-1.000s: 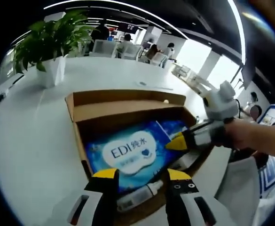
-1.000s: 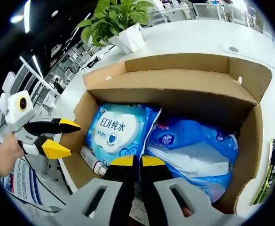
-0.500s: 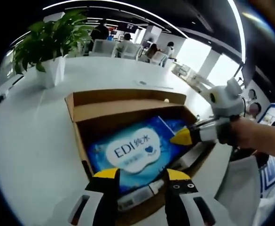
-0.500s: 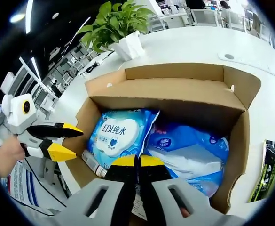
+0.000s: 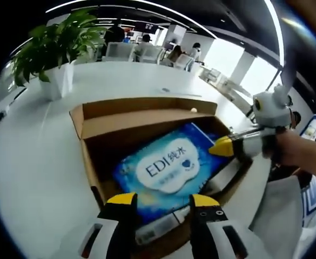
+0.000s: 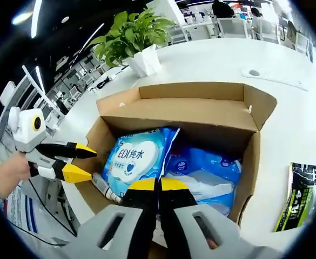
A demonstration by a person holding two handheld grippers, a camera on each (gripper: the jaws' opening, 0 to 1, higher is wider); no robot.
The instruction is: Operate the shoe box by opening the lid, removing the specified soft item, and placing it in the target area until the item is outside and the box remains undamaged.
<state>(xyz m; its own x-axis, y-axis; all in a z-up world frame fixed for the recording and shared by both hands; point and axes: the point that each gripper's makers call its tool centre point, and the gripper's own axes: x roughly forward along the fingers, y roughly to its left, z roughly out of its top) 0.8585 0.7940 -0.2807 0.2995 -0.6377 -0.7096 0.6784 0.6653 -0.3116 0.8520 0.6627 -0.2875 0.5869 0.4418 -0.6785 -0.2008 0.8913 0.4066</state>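
My left tongs (image 5: 162, 200), black with yellow tips, hang parted and empty at the near wall of the open brown cardboard shoe box (image 5: 141, 116) on the white tabletop (image 5: 33, 156). My right tongs (image 6: 158, 185) sit with their yellow tips pressed together at the box's near edge; whether anything is pinched between them I cannot tell. In the left gripper view the right tongs (image 5: 222, 147) come in from the right, their tip at the corner of the pack.

The soft item, a blue plastic pack of wipes with a white cloud-shaped label reading "EDI" (image 5: 168, 164), lies inside the box, tilted, its far corner raised toward the box's right wall. Beside it in the right gripper view rests a second soft pack in blue and white wrapping (image 6: 206, 172), filling the other half of the box. A slim white tube (image 6: 105, 189) lies along the near wall, below the wipes pack.

The lid flap (image 6: 179, 113) is folded back and stands along the far side of the box, above the contents. In the right gripper view the left tongs (image 6: 74, 162) hover just outside the box's left wall, jaws apart, a hand (image 6: 4, 175) behind them.

A leafy green plant in a white pot (image 5: 58, 54) stands well beyond the box. A flat black-and-green printed packet (image 6: 298, 194) lies on the tabletop off the box's right side. People sit at desks in the far background (image 5: 147, 48).
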